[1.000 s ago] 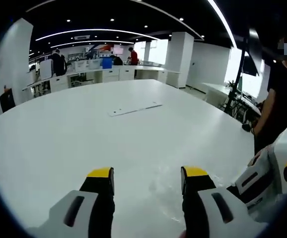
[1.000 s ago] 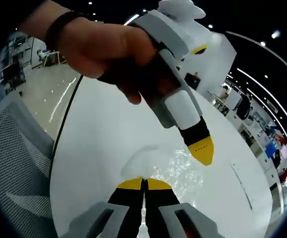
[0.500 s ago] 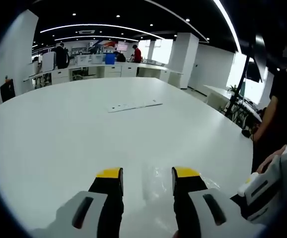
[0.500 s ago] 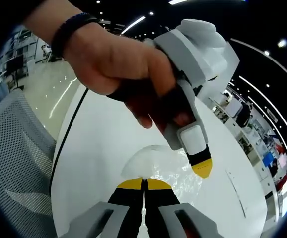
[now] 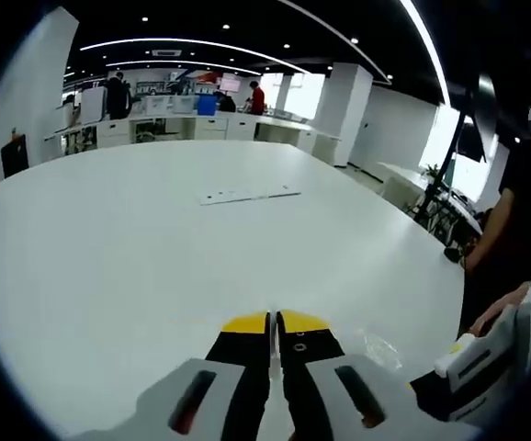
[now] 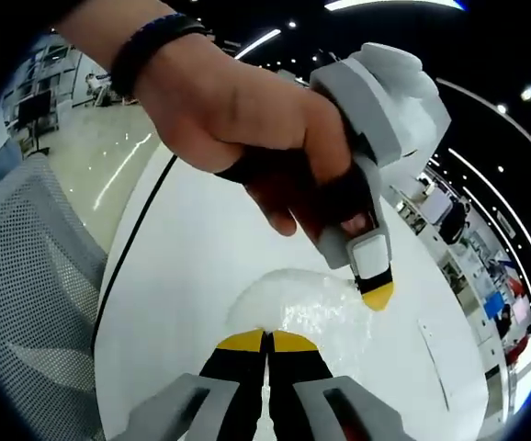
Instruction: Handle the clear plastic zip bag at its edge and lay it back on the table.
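The clear plastic zip bag (image 6: 295,303) lies crinkled on the white table (image 6: 183,276), just beyond my right gripper (image 6: 267,339), whose yellow-tipped jaws are shut on its near edge. My left gripper (image 6: 377,296) comes down from above in a person's hand (image 6: 238,110), its tip pressed to the bag's far edge. In the left gripper view, the left gripper (image 5: 275,322) is shut, with a bit of the bag (image 5: 377,348) showing just to its right. My right gripper's white body (image 5: 486,367) sits at the lower right there.
A long flat white strip (image 5: 248,195) lies mid-table. A person in black (image 5: 514,202) stands at the table's right side. A grey mesh chair (image 6: 27,303) and a black cable (image 6: 135,234) are by the table's near edge. Counters with people line the back.
My left gripper's jaws, wide open a second ago, have closed together at the bag's edge. In the right gripper view its tip has come down onto the bag. The right gripper stays shut.
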`<state>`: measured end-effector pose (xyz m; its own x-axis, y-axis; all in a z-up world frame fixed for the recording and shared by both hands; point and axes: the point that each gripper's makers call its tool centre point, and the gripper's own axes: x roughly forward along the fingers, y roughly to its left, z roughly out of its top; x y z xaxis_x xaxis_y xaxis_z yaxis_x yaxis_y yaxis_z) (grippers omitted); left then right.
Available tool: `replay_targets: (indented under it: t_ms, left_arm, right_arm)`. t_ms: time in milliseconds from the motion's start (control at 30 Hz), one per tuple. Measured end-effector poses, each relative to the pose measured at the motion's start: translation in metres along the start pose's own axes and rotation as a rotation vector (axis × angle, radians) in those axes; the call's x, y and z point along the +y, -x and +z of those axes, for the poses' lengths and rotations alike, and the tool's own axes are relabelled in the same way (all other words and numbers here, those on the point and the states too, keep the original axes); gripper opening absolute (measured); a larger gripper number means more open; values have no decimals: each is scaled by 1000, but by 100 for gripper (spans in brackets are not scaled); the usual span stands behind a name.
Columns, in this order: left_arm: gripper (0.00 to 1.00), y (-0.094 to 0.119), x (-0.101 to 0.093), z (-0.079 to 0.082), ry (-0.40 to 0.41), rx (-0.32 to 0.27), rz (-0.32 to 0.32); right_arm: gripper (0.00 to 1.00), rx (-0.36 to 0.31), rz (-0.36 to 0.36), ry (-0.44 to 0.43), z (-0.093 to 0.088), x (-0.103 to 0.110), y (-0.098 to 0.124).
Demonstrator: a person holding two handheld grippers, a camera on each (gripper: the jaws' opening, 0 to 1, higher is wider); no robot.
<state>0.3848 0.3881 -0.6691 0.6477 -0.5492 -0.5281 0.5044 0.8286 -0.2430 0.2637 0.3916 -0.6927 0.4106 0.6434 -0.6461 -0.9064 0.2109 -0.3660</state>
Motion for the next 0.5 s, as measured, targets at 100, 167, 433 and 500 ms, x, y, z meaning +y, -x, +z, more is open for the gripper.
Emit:
replay_targets:
  t_ms: [100, 167, 433, 500]
  left_arm:
    - [0, 2, 0, -1, -4, 4, 2]
    - [0, 2, 0, -2, -8, 7, 3]
    - [0, 8, 5, -4, 5, 9, 2]
    - [0, 11, 5, -6, 6, 11, 4]
  right_arm:
    - [0, 3, -2, 0, -3, -1, -1]
    - [0, 9, -6, -1, -5, -2, 1]
    - [0, 31, -16, -14, -18, -7, 3]
    - [0, 41, -22, -19, -22, -9, 4]
